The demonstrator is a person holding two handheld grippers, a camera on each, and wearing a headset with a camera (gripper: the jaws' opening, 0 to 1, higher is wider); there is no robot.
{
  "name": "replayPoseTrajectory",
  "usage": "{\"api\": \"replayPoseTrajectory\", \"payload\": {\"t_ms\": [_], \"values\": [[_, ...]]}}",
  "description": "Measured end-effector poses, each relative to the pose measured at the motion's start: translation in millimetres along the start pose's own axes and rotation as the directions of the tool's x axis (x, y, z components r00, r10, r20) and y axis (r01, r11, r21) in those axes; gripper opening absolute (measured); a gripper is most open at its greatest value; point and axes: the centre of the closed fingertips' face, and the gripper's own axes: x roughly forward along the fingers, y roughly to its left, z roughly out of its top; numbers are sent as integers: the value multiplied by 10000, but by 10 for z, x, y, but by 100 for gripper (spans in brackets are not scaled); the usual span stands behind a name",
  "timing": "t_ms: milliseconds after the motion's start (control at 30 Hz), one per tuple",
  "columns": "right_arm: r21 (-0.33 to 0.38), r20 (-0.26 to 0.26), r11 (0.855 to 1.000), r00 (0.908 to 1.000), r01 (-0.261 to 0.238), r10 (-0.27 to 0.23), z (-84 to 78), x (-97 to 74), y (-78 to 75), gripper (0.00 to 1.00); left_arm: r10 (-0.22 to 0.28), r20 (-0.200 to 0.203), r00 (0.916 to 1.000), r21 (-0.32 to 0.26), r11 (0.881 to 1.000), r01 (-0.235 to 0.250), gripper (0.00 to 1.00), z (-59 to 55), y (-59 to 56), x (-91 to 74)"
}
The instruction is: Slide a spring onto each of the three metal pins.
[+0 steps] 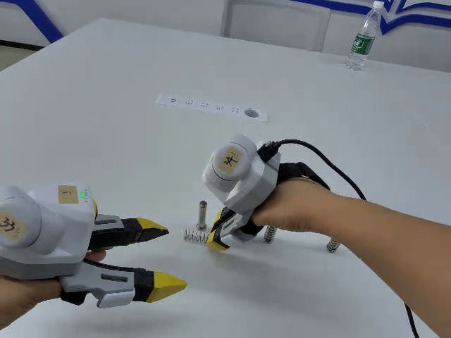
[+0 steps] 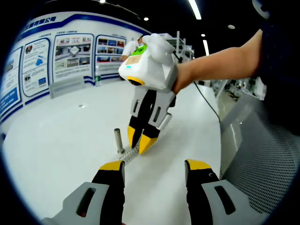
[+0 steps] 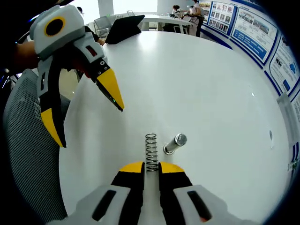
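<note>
Beside the upright metal pin (image 3: pixel 174 144), right gripper (image 3: pixel 151 167) pinches a coiled spring (image 3: pixel 151 149); left gripper (image 1: pixel 175 257) gapes.

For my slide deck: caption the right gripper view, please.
Right gripper pinches a spring lying beside a bare metal pin; the open left gripper hovers nearby.

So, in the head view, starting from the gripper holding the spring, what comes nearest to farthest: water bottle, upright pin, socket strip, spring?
1. The spring, in the fingers of the right gripper.
2. The pin, upright just beyond the spring.
3. The socket strip, mid-table, farther back.
4. The water bottle, at the far right edge.
</note>
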Motion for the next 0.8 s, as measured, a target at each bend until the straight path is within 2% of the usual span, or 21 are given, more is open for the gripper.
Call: {"api": "replayPoseTrajectory", "payload": {"t_ms": [333,533,667,800], "values": [[174,-126,9996,9997,-230,232,-66,-37,74,12,57,-62,10000,-5,10000,-57,52,-16,-2,-12],[-539,-247,9978,9990,-379,366,-80,-241,226,11,1,-83,10000,82,10000,-1,52,-2,-19,7],[-1029,-75,9934,9987,-511,506,-42,-433,335,11,-58,-53,10000,153,9999,58,51,29,-31,18],[-1469,152,9871,9977,-636,665,-3,-623,438,11,-249,-14,9997,295,9993,249,49,79,-95,43]]}}
